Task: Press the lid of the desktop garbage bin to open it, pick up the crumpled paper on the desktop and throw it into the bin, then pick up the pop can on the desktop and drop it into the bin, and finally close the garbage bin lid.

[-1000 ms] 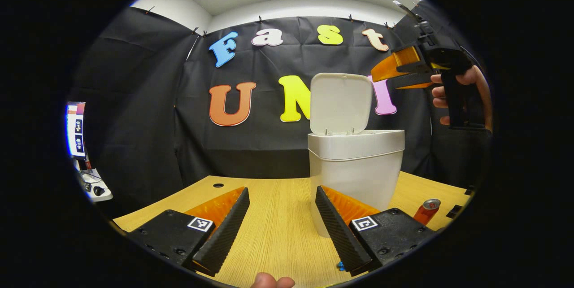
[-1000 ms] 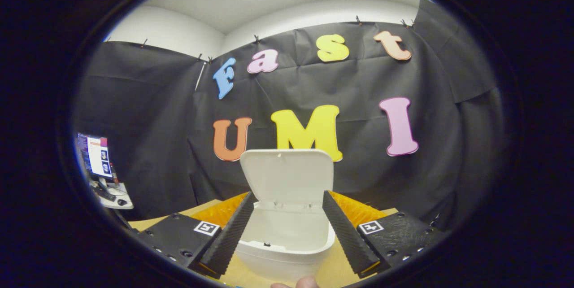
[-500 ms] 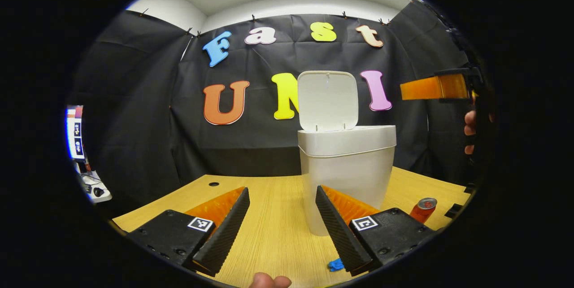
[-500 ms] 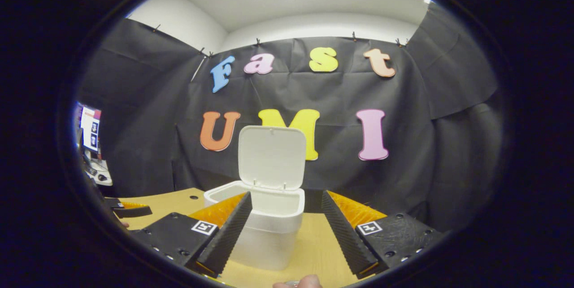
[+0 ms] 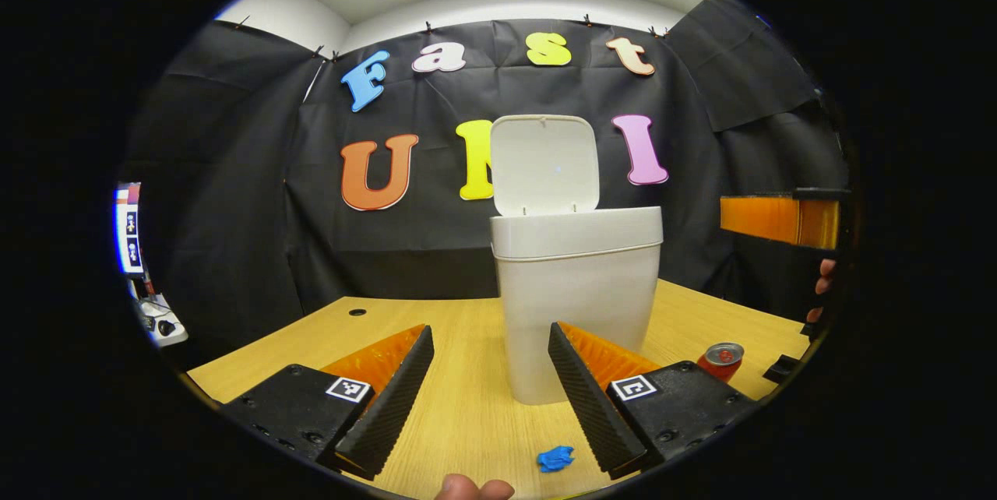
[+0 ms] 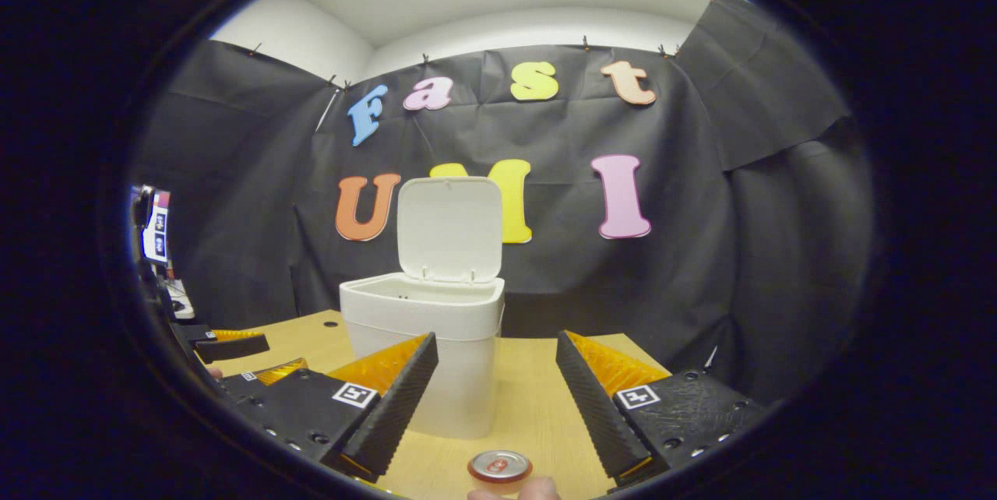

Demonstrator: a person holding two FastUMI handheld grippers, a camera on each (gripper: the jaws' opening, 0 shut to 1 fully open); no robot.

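A: What differs from a second ago?

B: In the right gripper view the right tool [image 6: 497,399] has pulled back from over the garbage bin [image 6: 424,344]; the bin now stands left of centre on the counter [image 6: 537,399], lid [image 6: 448,227] upright. The pop can [image 6: 500,466] has come into the bottom edge, between the fingers but untouched. Both fingers are spread wide, holding nothing.

A: And the left?

B: The left tool [image 5: 489,399] is wide open and empty too. In its view the bin [image 5: 576,297] sits at centre, the can [image 5: 720,360] at lower right.

A: Anything hard to make out?

B: The other tool is cut off at the right edge. A small blue scrap [image 5: 554,457] lies at the bottom centre, possibly crumpled paper. The bin's inside is hidden.
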